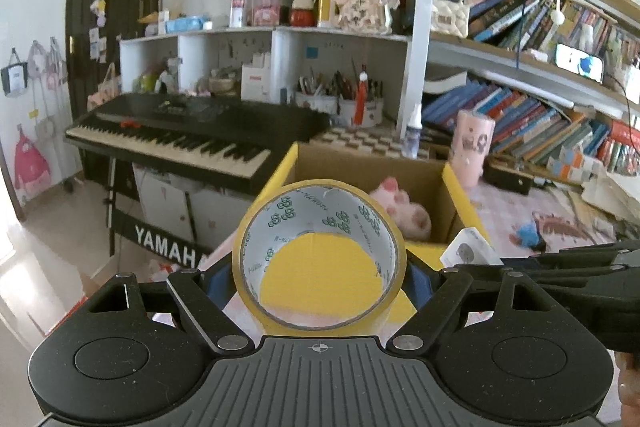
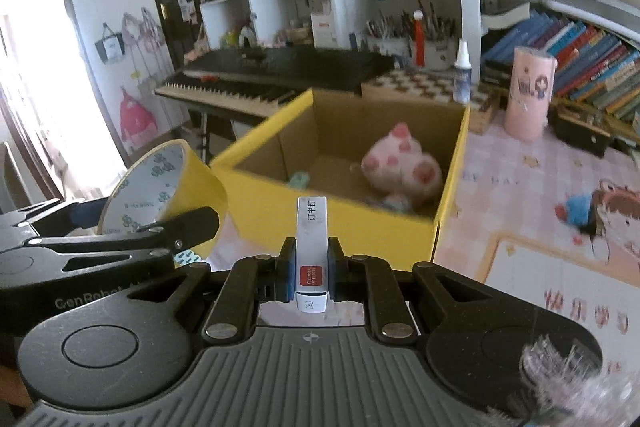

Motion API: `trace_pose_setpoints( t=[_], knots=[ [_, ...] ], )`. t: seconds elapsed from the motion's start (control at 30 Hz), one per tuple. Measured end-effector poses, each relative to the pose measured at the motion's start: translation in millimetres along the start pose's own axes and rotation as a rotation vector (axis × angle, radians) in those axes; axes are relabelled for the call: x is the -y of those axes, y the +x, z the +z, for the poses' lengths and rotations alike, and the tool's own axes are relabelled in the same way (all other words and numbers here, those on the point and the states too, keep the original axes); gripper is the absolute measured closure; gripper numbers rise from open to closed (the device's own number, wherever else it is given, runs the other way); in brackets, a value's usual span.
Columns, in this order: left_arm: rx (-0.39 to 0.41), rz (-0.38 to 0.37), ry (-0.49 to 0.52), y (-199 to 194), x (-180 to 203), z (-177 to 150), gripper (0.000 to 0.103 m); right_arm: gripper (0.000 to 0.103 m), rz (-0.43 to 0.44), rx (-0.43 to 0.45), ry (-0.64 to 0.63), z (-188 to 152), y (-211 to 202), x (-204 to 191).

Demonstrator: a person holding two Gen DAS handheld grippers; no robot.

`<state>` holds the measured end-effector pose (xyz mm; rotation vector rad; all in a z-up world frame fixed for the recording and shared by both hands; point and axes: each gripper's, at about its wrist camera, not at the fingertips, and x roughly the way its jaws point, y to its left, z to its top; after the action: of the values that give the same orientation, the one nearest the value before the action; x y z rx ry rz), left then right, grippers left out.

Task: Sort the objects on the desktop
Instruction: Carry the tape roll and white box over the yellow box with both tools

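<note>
My left gripper [image 1: 319, 277] is shut on a wide yellow tape roll [image 1: 256, 291], held upright in front of the yellow cardboard box [image 1: 460, 193]. That roll [image 2: 200, 179] also shows at the left of the right wrist view, beside the left gripper [image 2: 168, 227]. A slim white staple box [image 2: 311, 247] with a red label stands gripped between the pads of my right gripper [image 2: 311, 267], just short of the box's near wall [image 2: 320, 215]. Inside the box lies a pink plush toy [image 2: 404, 167]. The right gripper's arm [image 1: 560, 267] crosses the left wrist view at right.
A black keyboard [image 1: 180, 135] stands behind and left of the box. A pink cylinder [image 2: 528, 91], a small spray bottle [image 2: 462, 75] and a blue toy [image 2: 578, 213] sit on the pink patterned desk mat [image 2: 540, 267]. Bookshelves [image 1: 540, 107] fill the right.
</note>
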<state>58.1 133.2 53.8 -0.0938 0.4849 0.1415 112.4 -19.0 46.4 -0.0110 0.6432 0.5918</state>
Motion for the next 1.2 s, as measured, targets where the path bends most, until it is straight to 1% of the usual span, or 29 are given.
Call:
trace_pose_setpoints(
  t=[0.27, 0.57, 0.73, 0.93, 1.03, 1.2],
  knots=[
    [0.024, 0.020, 0.002, 33.5, 12.6, 27.5, 0.020, 0.089, 0.017, 0.031, -0.008, 35.2, 21.8, 28.2],
    [-0.010, 0.050, 0.004, 76.8, 27.1, 41.2, 0.020, 0.089, 0.017, 0.016, -0.019, 58.0, 54.4, 63.6],
    [-0.051, 0.066, 0.007, 104.0, 33.1, 43.7, 0.020, 0.089, 0.020, -0.002, -0.036, 67.0, 73.9, 78.5],
    [-0.111, 0.068, 0.015, 132.0, 39.9, 42.8, 0.020, 0.089, 0.020, -0.013, -0.040, 78.4, 95.1, 96.0],
    [-0.147, 0.063, 0.025, 146.0, 45.1, 41.3, 0.020, 0.089, 0.028, -0.027, -0.041, 82.2, 104.8, 102.9],
    [-0.226, 0.051, 0.010, 168.3, 47.8, 36.9, 0.020, 0.089, 0.052, -0.062, -0.060, 85.6, 119.9, 109.0]
  ],
)
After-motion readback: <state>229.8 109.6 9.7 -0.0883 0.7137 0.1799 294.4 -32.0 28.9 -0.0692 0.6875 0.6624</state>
